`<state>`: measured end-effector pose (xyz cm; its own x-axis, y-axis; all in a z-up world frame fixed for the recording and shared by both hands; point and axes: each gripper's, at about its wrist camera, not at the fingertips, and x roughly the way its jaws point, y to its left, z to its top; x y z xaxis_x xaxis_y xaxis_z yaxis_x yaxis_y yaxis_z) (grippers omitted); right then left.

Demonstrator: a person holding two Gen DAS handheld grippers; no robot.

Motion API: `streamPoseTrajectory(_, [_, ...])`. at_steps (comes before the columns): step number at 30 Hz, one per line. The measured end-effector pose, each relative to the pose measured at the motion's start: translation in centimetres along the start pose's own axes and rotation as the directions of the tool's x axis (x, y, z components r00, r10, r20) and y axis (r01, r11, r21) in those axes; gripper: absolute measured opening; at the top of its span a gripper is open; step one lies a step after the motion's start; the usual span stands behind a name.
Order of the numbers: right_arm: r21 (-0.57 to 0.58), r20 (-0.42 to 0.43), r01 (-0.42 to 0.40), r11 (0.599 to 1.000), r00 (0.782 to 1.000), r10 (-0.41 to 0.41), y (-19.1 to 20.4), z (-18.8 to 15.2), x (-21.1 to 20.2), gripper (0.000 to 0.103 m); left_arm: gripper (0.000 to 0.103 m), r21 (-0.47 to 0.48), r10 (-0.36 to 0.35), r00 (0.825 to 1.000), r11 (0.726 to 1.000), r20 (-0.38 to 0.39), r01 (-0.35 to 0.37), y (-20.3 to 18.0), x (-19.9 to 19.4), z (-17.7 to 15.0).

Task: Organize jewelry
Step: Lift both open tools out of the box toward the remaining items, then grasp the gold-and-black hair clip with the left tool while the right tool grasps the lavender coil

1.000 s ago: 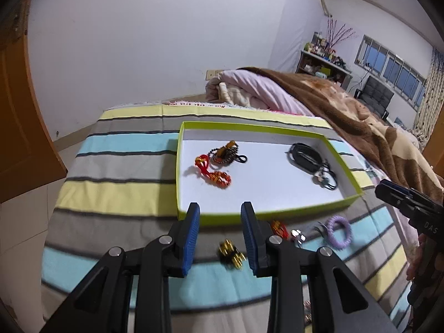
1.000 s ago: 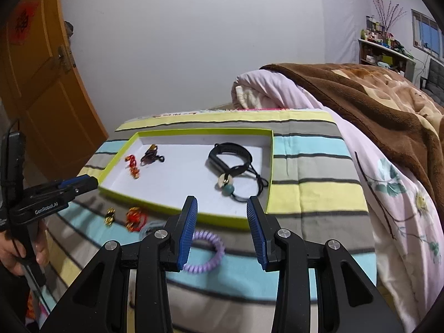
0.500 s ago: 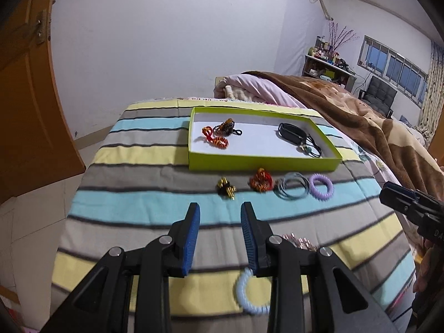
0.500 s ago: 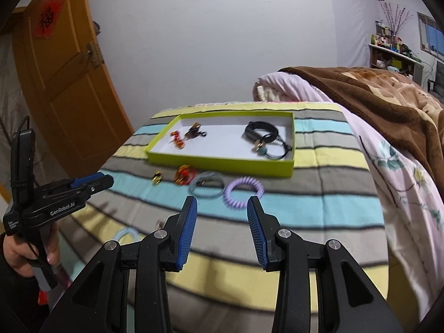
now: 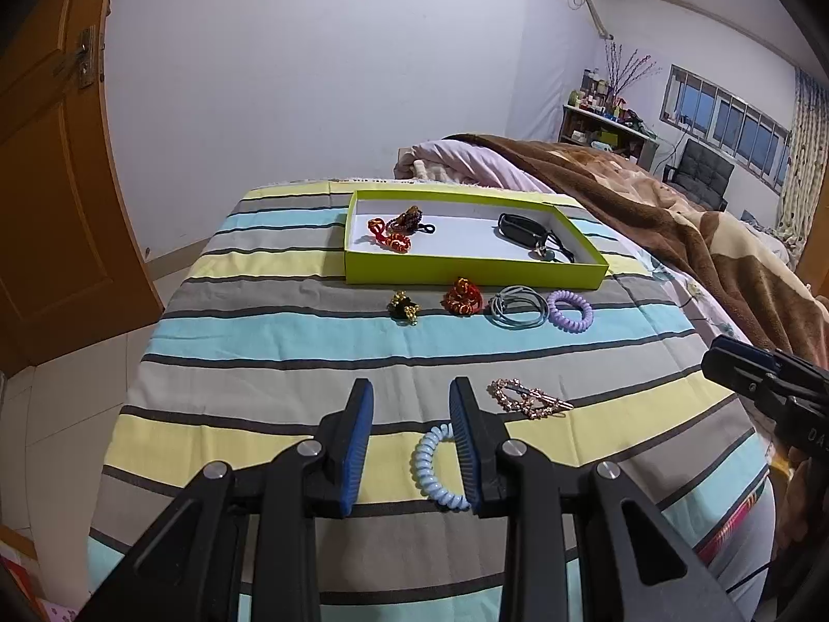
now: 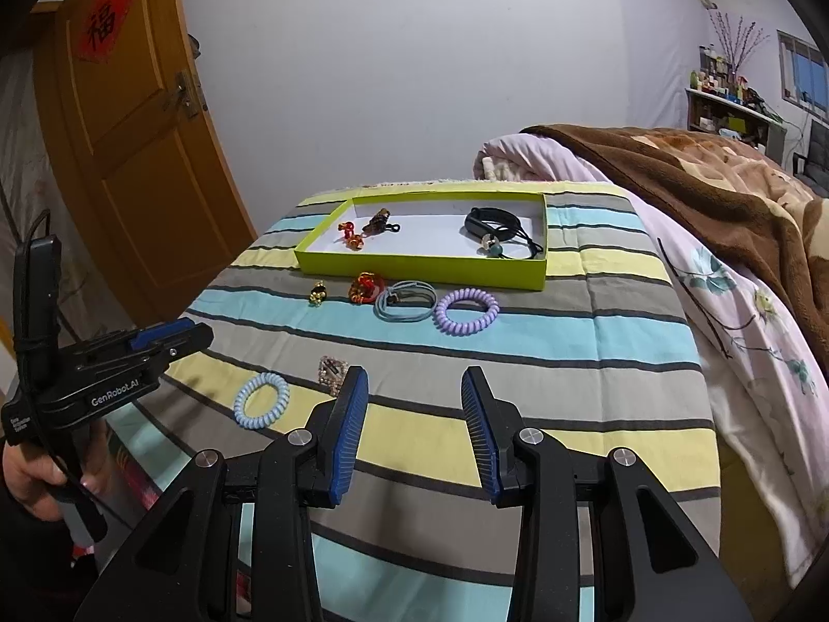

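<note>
Jewelry lies partly in the tray (image 5: 357, 267), six pieces loose on the bed (image 6: 596, 342); both grippers (image 5: 409, 435) (image 6: 414, 422) hang part-open and empty, so picking another piece probably comes next.

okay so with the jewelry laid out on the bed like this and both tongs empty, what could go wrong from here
The light blue coil tie and the rhinestone clip lie near the bed's front edge, so a nudge could knock them to the floor. The blue cord loop touches the purple coil tie, so lifting one may drag the other. The soft striped cover gives, so small pieces like the gold charm may slip from a pinch.
</note>
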<state>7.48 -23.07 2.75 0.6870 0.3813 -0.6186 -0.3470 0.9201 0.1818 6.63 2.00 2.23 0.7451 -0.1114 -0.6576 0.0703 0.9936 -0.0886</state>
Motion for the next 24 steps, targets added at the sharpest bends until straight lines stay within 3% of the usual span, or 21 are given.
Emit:
streamPoseTrajectory(10, [-0.012,-0.025,0.000,1.000,1.000,0.000,-0.4,0.6,1.8,0.039,0.032,-0.041,-0.024,0.999,0.999,-0.026,0.023,0.7,1.9,0.9])
streamPoseTrajectory(24, [-0.009,-0.067,0.035,0.999,0.997,-0.035,-1.7,2.7,6.7,0.039,0.032,-0.005,-0.019,0.998,1.000,-0.061,0.019,0.5,6.7,3.1])
